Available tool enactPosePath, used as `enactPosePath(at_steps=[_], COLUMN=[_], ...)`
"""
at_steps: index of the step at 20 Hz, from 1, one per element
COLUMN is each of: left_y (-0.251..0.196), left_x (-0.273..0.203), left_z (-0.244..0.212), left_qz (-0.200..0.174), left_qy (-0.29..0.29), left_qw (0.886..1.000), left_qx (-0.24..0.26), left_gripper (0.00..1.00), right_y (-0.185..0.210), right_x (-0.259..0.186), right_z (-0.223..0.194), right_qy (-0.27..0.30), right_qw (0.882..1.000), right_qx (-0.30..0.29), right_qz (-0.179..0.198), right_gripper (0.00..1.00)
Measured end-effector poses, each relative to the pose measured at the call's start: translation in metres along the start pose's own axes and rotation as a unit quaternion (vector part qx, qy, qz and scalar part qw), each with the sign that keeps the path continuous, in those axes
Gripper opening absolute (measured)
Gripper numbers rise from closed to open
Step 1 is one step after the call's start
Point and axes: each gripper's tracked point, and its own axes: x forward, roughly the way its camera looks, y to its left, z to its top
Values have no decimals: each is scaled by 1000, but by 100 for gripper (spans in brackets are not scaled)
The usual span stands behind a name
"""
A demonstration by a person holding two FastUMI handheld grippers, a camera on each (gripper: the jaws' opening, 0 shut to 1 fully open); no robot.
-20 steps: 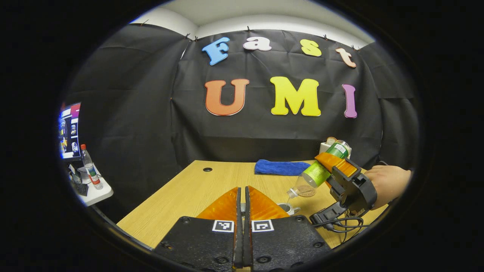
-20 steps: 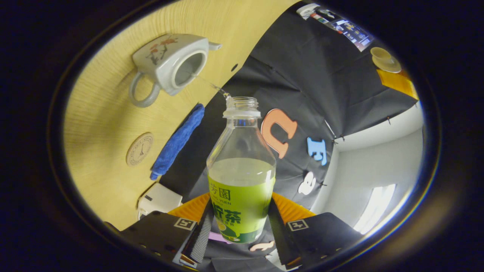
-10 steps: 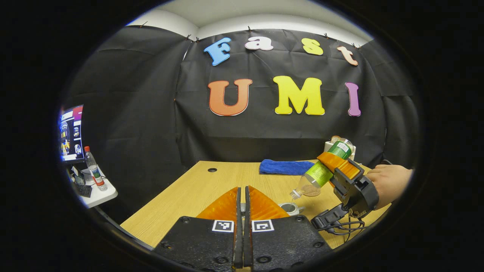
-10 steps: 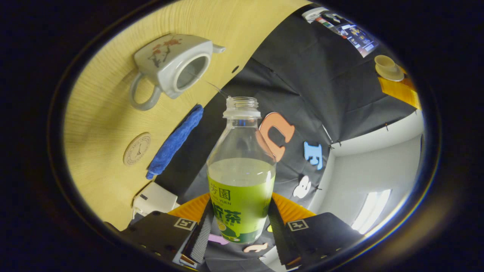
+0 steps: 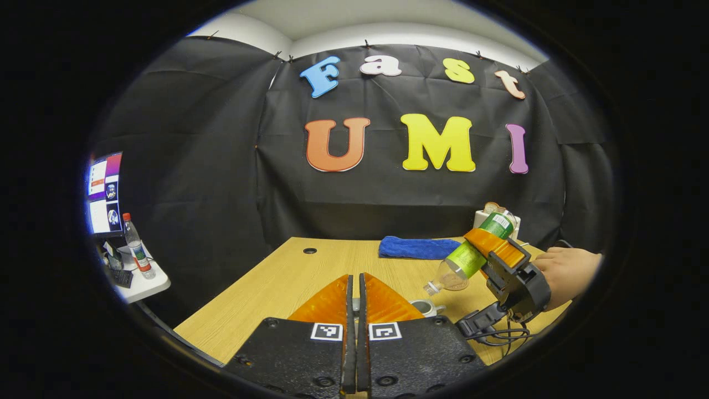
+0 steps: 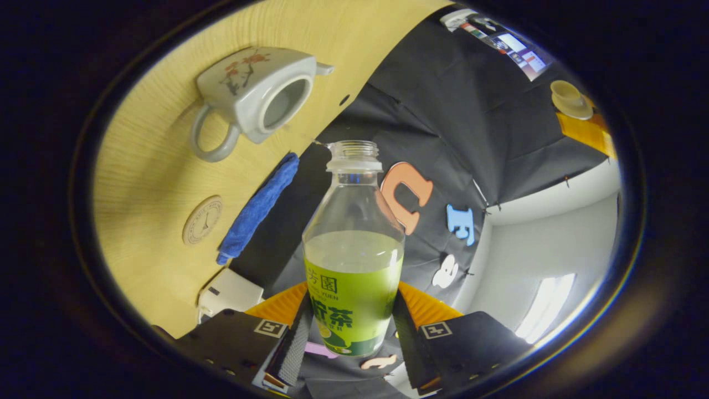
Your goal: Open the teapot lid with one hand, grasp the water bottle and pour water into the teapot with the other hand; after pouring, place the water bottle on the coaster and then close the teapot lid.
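Left gripper view: left gripper [image 5: 356,310], fingers pressed together, lid hidden; teapot [image 5: 424,306] just ahead-right; right gripper [image 5: 493,252] beyond, clamping tilted water bottle [image 5: 464,258].

Right gripper view: right gripper [image 6: 350,324] grips water bottle [image 6: 353,244]; open teapot [image 6: 260,94], coaster [image 6: 203,220] ahead-left; lid [image 6: 569,98] far right.

tilted bottle [image 6: 353,260] — lidless teapot [image 6: 255,94]

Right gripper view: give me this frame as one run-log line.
stage: pouring | right gripper: shut on green-labelled clear plastic water bottle, tilted | white ceramic teapot: lid off | left gripper: holds the lid | round coaster: bare
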Motion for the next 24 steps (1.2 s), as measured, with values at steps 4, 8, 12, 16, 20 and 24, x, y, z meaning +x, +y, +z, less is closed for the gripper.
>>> enactPosePath(at_steps=[4,8,12,16,20,24], left_y=[3,5,3,5,8,12], left_x=[2,0,0,3,4,2], left_z=[0,1,2,-1,-2,1], left_qz=[4,5,2,6,11,22], left_qy=[1,-1,-1,3,5,1], left_qw=[1000,1000,1000,1000,1000,999], left_qx=[0,-4,-8,-13,-18,-26], left_gripper=[3,3,3,3,4,4], right_y=[23,57,73,69,76,85], right_x=[1,1,6,15,24,40], right_z=[-4,0,1,1,-1,-4], right_qy=[14,25,31,17,31,53], right_qw=[994,966,920,872,808,681], right_qx=[93,226,357,468,567,704], right_qz=[54,120,157,143,156,194], right_gripper=[72,72,72,75,75,73])
